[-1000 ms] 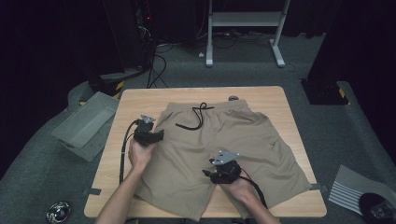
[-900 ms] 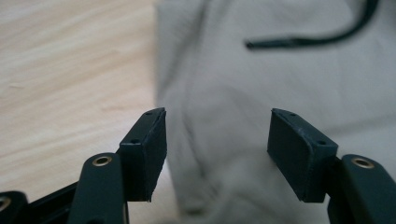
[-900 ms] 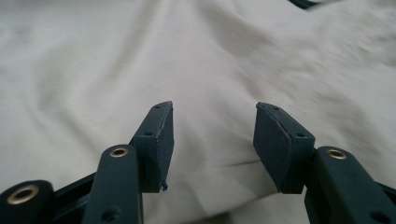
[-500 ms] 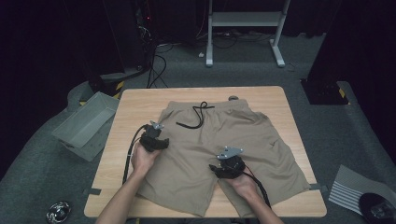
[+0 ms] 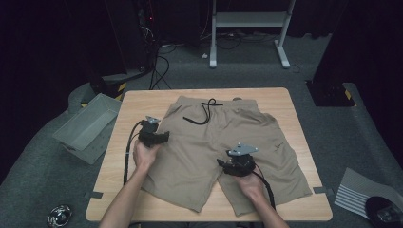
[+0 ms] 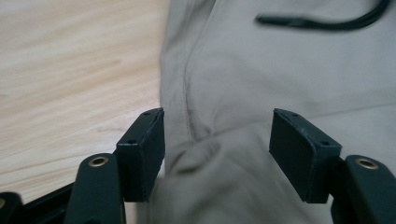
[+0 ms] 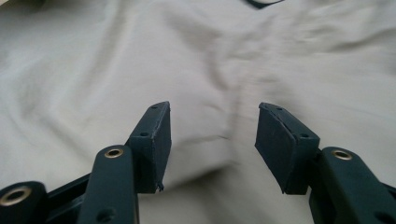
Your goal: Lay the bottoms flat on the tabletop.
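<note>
- High view: tan shorts (image 5: pixel 223 142) lie flat on the wooden table (image 5: pixel 294 111), waistband toward 12 o'clock, black drawstring (image 5: pixel 203 114) looped near it. The left gripper (image 5: pixel 153 135) sits at the shorts' 9 o'clock edge; the right gripper (image 5: pixel 239 162) is over the crotch, toward 6 o'clock. A grey bin (image 5: pixel 85 127) rests on the floor at 9 o'clock.
- Left gripper view: jaws wide apart, straddling a raised fold along the side seam, gripping nothing.
- Right gripper view: jaws spread over bunched cloth, pads not pressing.
- Judgement: this looks like the start of a fold; next, each gripper must close on its pinch of fabric.
- The right gripper view is blurred; the leg hems lie partly under the forearms.
</note>
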